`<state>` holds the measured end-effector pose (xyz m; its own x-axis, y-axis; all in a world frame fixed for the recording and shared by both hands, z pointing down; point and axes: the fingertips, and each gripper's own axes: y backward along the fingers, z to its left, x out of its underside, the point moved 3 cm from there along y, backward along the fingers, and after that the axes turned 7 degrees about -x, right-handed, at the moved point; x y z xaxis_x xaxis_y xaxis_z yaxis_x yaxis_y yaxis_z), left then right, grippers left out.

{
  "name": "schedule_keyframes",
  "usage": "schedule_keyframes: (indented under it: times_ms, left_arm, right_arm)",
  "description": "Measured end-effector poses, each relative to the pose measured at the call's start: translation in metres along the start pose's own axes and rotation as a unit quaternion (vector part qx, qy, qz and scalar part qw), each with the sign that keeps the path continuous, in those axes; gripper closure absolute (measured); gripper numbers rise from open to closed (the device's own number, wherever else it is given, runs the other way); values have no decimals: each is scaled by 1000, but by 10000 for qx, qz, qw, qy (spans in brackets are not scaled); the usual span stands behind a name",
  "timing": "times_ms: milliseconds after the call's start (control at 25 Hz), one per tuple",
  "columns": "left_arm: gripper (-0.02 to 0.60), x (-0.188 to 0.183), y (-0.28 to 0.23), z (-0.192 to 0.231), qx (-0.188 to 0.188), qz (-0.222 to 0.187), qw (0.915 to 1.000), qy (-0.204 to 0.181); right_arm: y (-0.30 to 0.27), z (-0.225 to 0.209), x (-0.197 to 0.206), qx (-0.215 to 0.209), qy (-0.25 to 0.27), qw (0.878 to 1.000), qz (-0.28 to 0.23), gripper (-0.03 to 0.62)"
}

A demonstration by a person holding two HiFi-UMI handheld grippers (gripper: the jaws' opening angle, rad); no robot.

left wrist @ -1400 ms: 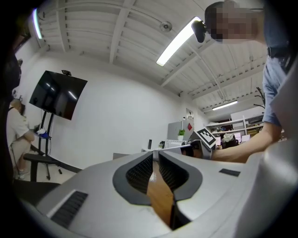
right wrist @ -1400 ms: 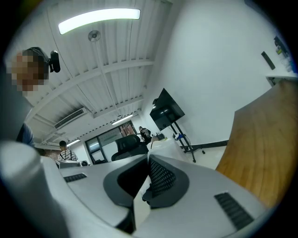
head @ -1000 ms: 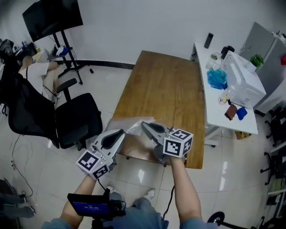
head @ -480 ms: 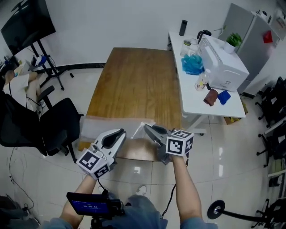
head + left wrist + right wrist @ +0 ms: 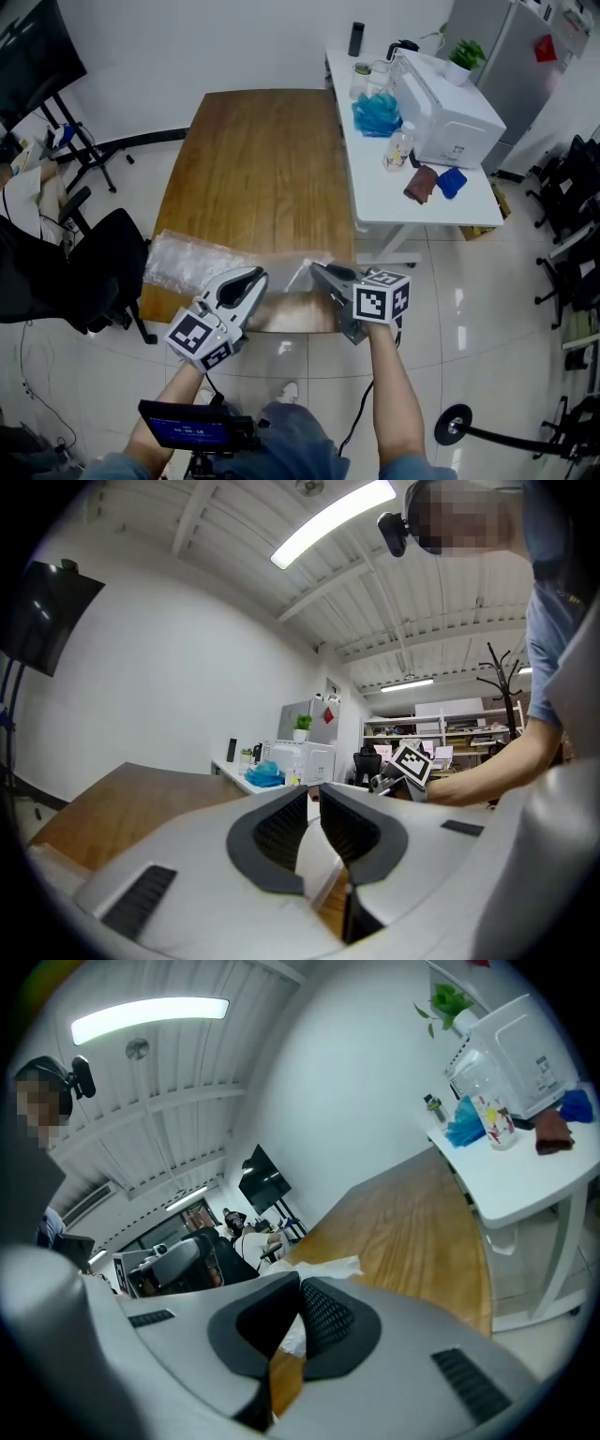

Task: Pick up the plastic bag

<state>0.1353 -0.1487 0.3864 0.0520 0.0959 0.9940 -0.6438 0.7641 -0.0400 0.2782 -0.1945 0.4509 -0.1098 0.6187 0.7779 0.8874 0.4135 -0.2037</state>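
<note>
Seemingly halfway, the left claw (image 5: 251, 278) and the right claw (image 5: 319, 271) each pinch the plastic bag (image 5: 187, 262), which lies across the tabletop's (image 5: 262, 159) near edge at lower left, not yet lifted clear.

No legible text, brand, number or sign is showing in any view.

- The cube (image 5: 380, 302) on the right gripper (image 5: 321, 272) is displaying black-and-white square marker patterns, not characters.
- The cube (image 5: 199, 339) on the left gripper (image 5: 253, 277) is displaying the same kind.
- The small screen (image 5: 192, 433) at the head view's bottom edge is glowing blue, its lines too small to read.
- The bottle (image 5: 398, 148) on the white tabletop (image 5: 375, 192) is carrying a coloured label; its print is not resolving.
- The red tag (image 5: 546, 49) on the grey cabinet (image 5: 511, 89) is showing nothing readable.
</note>
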Motion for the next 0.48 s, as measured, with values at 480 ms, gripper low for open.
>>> schedule_keyframes:
  times_ms: [480]
  left_arm:
    - [537, 20, -32, -24, 122, 210, 9997, 30]
  right_arm:
    - [38, -70, 29, 1156, 438, 9869, 1037, 563]
